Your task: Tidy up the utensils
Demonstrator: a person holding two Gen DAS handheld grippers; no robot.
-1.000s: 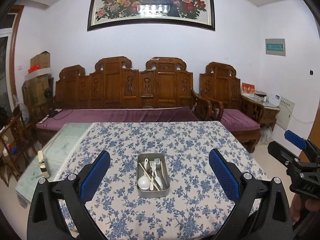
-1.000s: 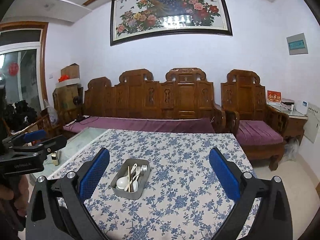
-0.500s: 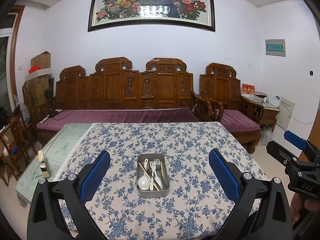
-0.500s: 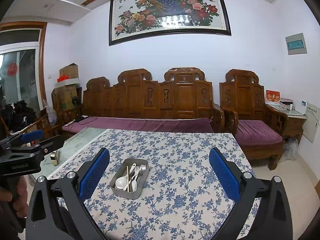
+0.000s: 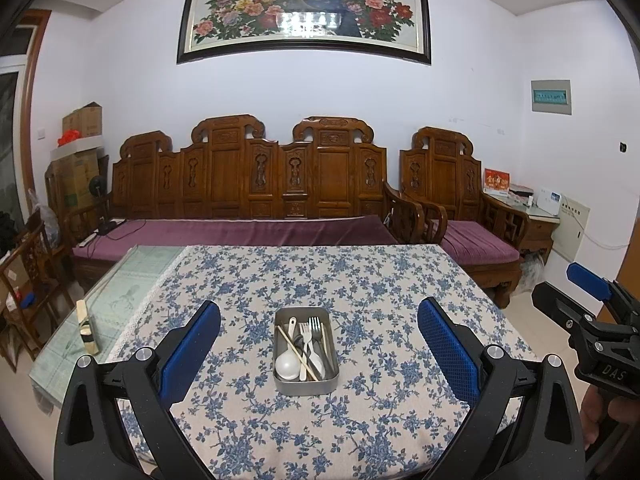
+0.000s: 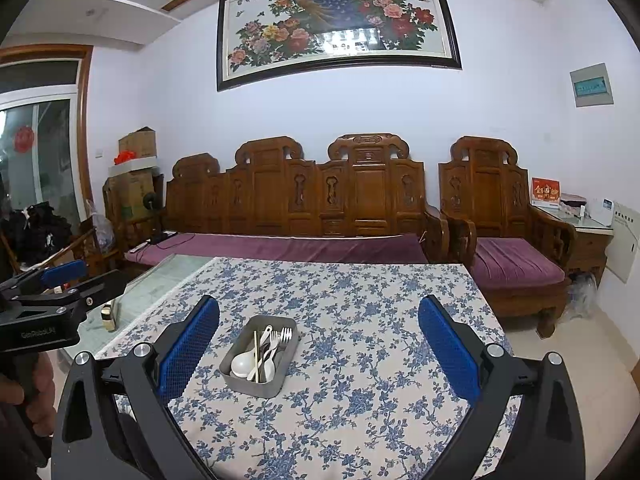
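A grey metal tin (image 5: 306, 383) sits open on the flowered cloth, near its front edge. Inside lie a white spoon (image 5: 289, 365), bowl nearest, pale chopsticks (image 5: 298, 354) crossing it, a white fork (image 5: 307, 340) and a steel fork (image 5: 317, 330).

right gripper (image 6: 318, 338) view drifted a bit right since 1s ago; tray (image 6: 260, 354) sits more central.

Both wrist views face the tray (image 5: 306, 384) from nearby.

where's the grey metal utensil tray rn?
The grey metal utensil tray sits mid-table on the blue floral tablecloth, centred between the open left gripper; left of centre in the right wrist view.
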